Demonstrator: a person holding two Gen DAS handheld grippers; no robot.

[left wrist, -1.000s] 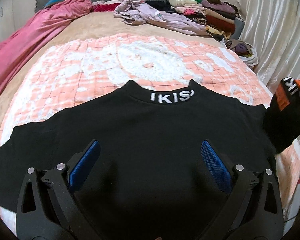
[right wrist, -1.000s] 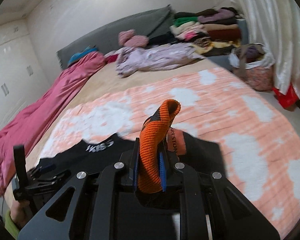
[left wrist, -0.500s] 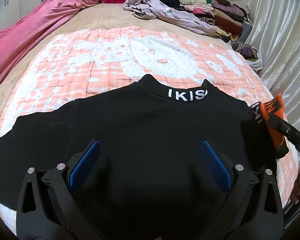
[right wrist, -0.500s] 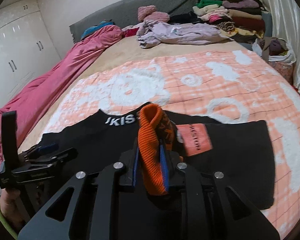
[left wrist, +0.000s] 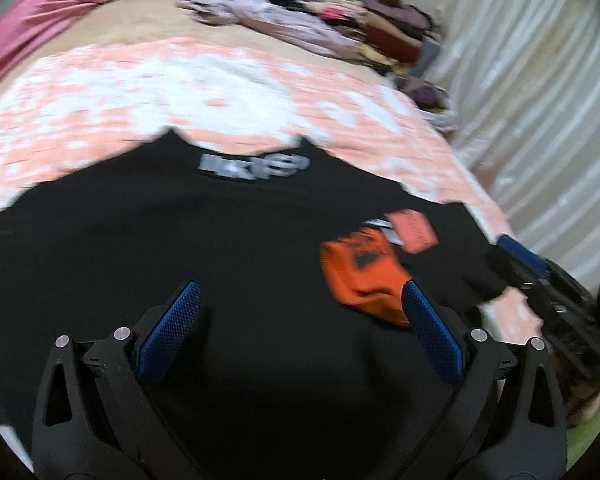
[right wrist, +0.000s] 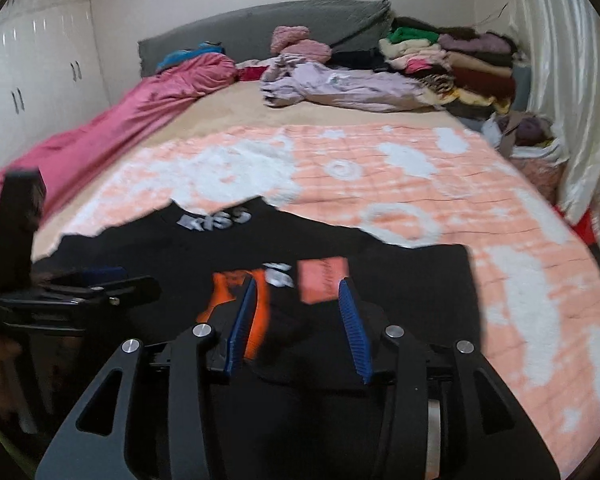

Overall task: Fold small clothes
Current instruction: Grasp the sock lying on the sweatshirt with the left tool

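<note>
With the black top (left wrist: 180,248) flat on the bed (right wrist: 420,184) and its orange cuff (left wrist: 360,276) folded inward, my right tongs (right wrist: 300,320) and left tongs (left wrist: 300,344) stand apart, empty; I should press the fold flat, then fold the opposite sleeve.

Orange cuff (left wrist: 364,276) lies folded on black top (left wrist: 180,248).

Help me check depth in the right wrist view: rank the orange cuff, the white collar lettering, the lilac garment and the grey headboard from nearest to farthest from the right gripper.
1. Orange cuff, beside the right gripper's left finger, on the black shirt.
2. White collar lettering, ahead and left.
3. Lilac garment, far across the bed.
4. Grey headboard, behind everything at the wall.
</note>
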